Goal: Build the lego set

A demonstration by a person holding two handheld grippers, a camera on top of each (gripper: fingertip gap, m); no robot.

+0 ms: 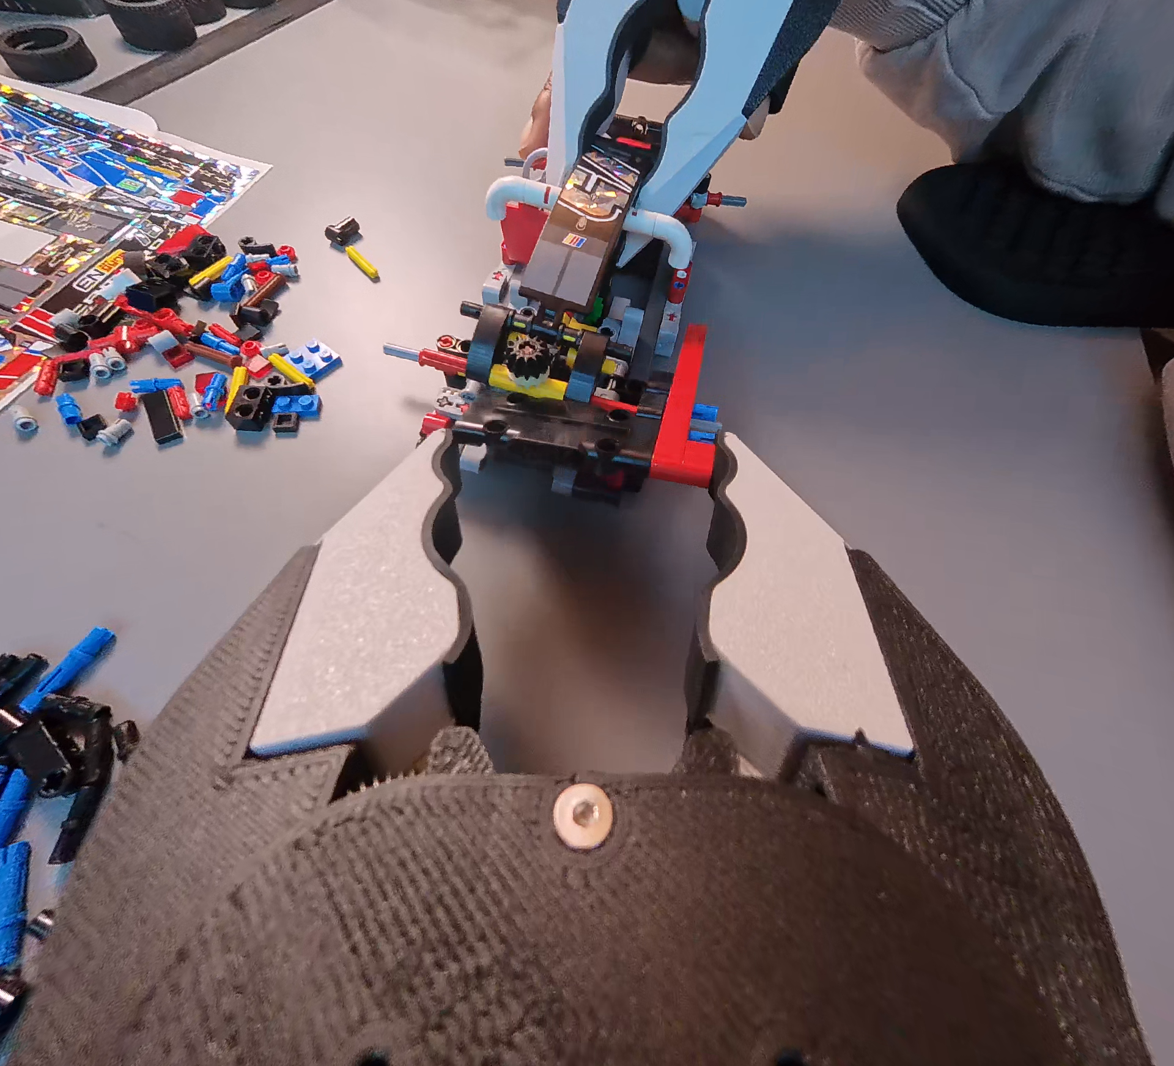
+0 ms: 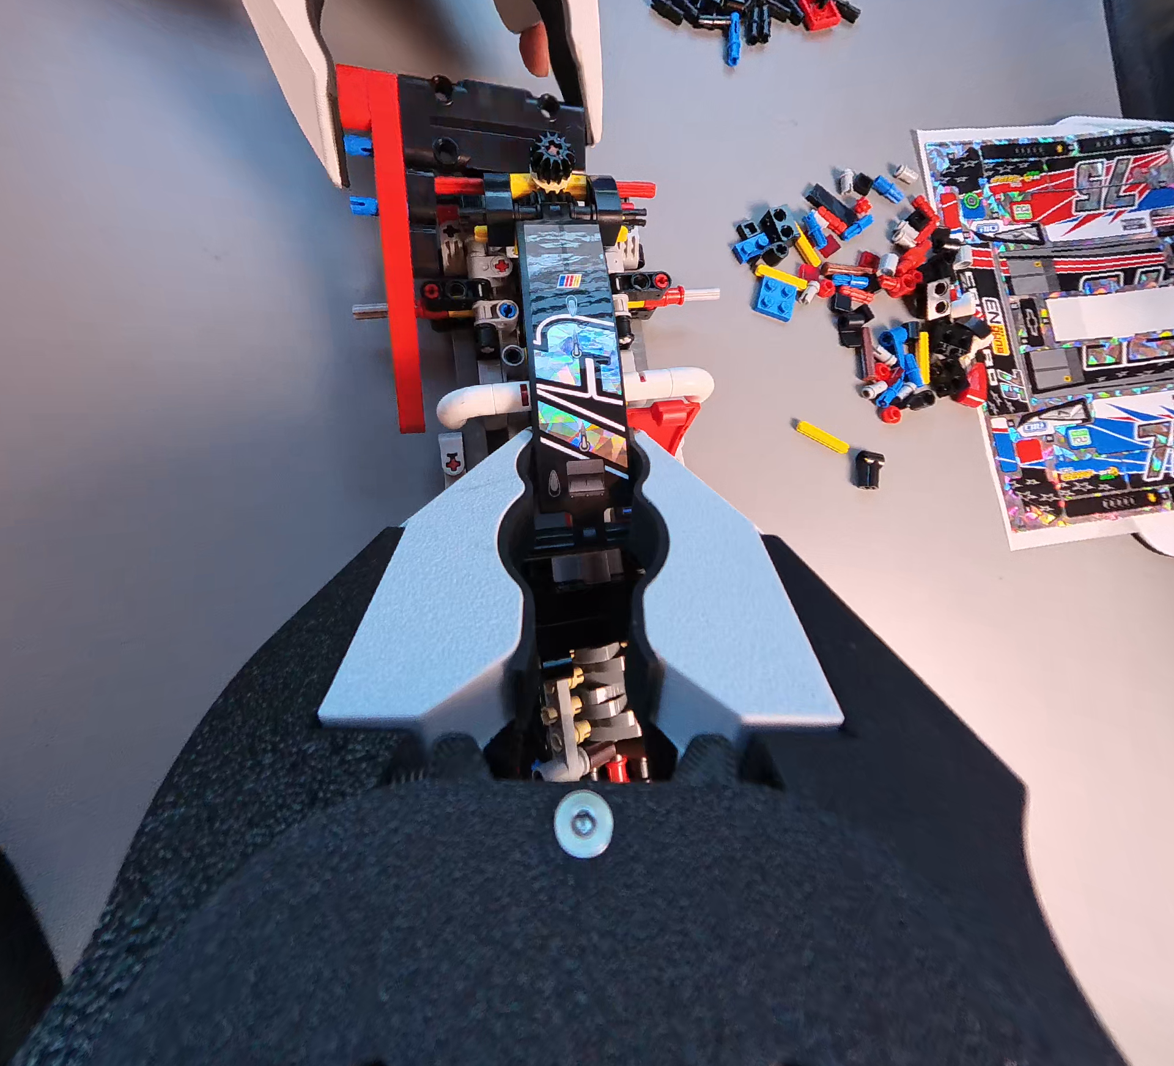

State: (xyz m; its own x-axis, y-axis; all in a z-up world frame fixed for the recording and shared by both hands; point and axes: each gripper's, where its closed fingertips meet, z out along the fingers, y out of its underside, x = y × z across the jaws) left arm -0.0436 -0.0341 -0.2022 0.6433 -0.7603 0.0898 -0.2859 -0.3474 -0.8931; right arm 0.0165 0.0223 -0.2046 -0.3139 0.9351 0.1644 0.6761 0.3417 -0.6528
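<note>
The left tongs (image 1: 584, 451) reach in level from 6 o'clock, spread wide, tips flanking the near end of the lego car chassis (image 1: 572, 375) and seemingly touching its sides. The right tongs (image 2: 581, 467) come from the opposite end, angled down, closed on the black stickered panel (image 2: 575, 349) running along the chassis top. The chassis sits mid-desk (image 1: 889, 527): black frame, red side beam (image 2: 394, 273), white curved tubes (image 2: 483, 400), a small black gear (image 1: 526, 351). At 9 o'clock in the left wrist view lie a sticker sheet (image 1: 95, 197) and a loose heap of small parts (image 1: 190, 337); black tyres (image 1: 152, 13) sit at 11.
</note>
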